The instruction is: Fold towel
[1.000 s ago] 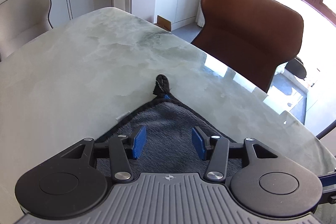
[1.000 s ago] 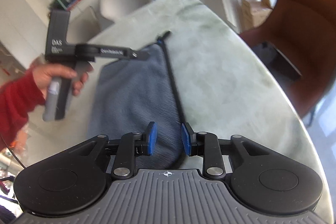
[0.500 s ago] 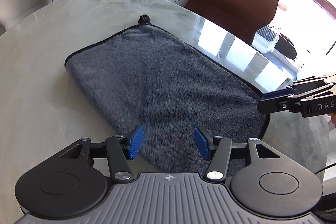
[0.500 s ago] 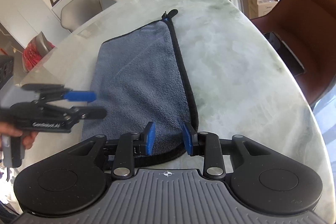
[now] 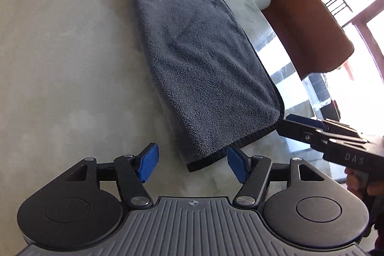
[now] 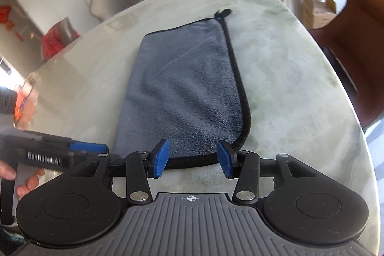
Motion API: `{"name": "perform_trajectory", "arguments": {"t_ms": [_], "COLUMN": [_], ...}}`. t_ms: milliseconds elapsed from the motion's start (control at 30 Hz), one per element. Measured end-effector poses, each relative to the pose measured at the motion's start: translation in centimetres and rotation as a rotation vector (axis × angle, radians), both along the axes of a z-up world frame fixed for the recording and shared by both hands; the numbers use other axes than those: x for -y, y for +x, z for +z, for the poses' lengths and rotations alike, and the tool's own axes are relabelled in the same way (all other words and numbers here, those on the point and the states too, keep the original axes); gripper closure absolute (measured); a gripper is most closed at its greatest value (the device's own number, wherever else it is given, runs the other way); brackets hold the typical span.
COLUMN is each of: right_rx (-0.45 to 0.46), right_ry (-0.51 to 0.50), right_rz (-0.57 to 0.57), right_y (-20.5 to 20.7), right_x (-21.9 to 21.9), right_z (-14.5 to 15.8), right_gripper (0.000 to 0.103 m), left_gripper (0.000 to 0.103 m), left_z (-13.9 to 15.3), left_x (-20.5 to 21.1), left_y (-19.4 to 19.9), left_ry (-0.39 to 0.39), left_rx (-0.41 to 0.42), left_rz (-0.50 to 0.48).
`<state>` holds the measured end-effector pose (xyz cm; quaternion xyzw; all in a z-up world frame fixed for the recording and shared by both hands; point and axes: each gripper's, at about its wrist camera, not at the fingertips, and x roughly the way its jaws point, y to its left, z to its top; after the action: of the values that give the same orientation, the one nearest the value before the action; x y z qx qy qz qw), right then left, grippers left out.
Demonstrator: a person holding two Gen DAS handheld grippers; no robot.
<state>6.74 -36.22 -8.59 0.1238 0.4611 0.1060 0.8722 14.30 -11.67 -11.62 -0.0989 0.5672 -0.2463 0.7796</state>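
Left gripper (image 5: 190, 163) jaws opening, wide apart, nothing gripped, near towel (image 5: 204, 59) corner between pads; right gripper (image 6: 193, 158) jaws opening, nothing gripped, hem between pads; towel folded flat on table (image 5: 60, 64); brown chair (image 5: 309, 28) beyond

In my left view, bare table (image 5: 60, 68) fills the left half, open for passing. The folded towel (image 5: 201, 59) lies centre; my right gripper (image 5: 285, 121) crowds the lower right, the brown chair (image 5: 309, 25) beyond.
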Motion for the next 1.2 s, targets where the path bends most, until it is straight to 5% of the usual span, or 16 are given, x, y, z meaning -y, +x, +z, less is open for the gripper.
{"name": "perform_trajectory", "arguments": {"t_ms": [267, 367, 433, 533, 933, 1200], "right_rx": [0.016, 0.034, 0.048, 0.073, 0.244, 0.289], "right_ry": [0.025, 0.032, 0.023, -0.004, -0.145, -0.264], "right_rz": [0.078, 0.106, 0.142, 0.209, 0.592, 0.678], "right_y": [-0.4, -0.5, -0.5, -0.4, -0.9, -1.5], "right_x": [1.3, 1.3, 0.9, 0.1, -6.1, -9.2], "right_z": [-0.1, 0.0, 0.0, 0.0, -0.6, -2.5], "right_gripper": [0.057, 0.056, 0.056, 0.056, 0.056, 0.056], "left_gripper": [0.036, 0.057, 0.079, 0.089, 0.093, 0.093], "left_z": [0.4, 0.2, 0.2, 0.1, 0.8, 2.0], "left_x": [2.1, 3.1, 3.2, 3.1, 2.4, 2.5], "left_y": [-0.7, -0.3, -0.2, 0.1, 1.4, 2.2], "left_ry": [0.108, 0.152, 0.154, 0.145, 0.062, 0.026], "left_rx": [0.023, 0.049, 0.046, 0.038, -0.026, -0.021], "left_rz": [0.057, 0.061, 0.067, 0.081, 0.145, 0.157]}}
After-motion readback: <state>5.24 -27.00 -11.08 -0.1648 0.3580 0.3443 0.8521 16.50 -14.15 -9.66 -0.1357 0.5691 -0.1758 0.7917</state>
